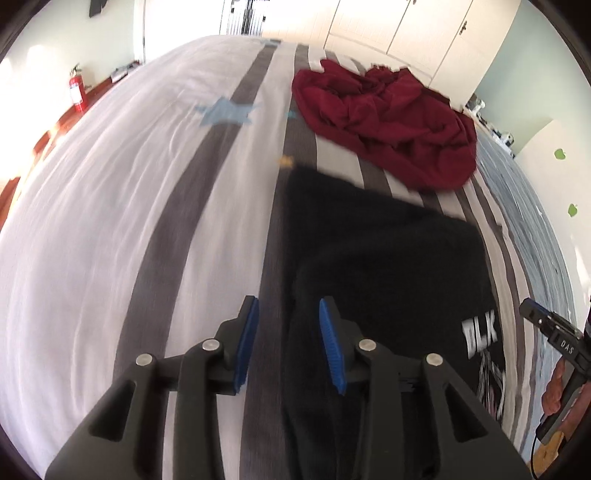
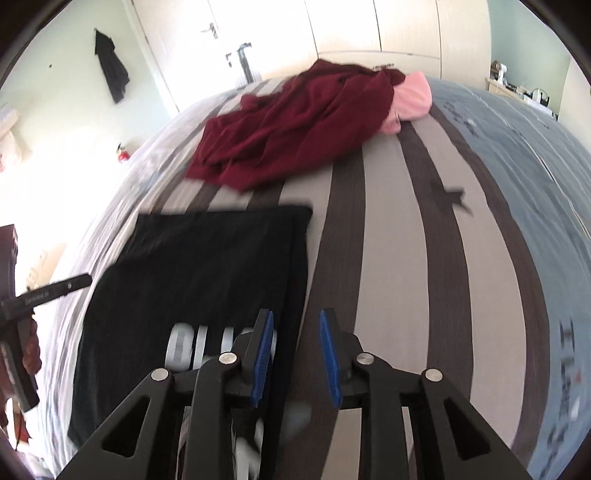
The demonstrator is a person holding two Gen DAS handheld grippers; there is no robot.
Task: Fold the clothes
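Observation:
A black T-shirt (image 1: 388, 258) (image 2: 207, 266) with a white print lies folded flat on the striped bed cover (image 1: 110, 221) (image 2: 406, 258). My left gripper (image 1: 288, 306) hovers over the shirt's left edge, its blue pads apart with nothing pressed between them. Over the shirt's right edge my right gripper (image 2: 295, 317) is open too, and empty. Each gripper shows at the edge of the other's view. A crumpled dark red garment (image 1: 388, 118) (image 2: 288, 136) lies farther up the bed, with a pink garment (image 2: 413, 96) behind it.
A red fire extinguisher (image 1: 75, 90) stands by the wall left of the bed. White wardrobe doors (image 1: 406, 29) run behind the bed. A dark piece of clothing (image 2: 110, 66) hangs on the wall near a door (image 2: 184, 55). A shelf with small items (image 2: 517, 88) is at the far right.

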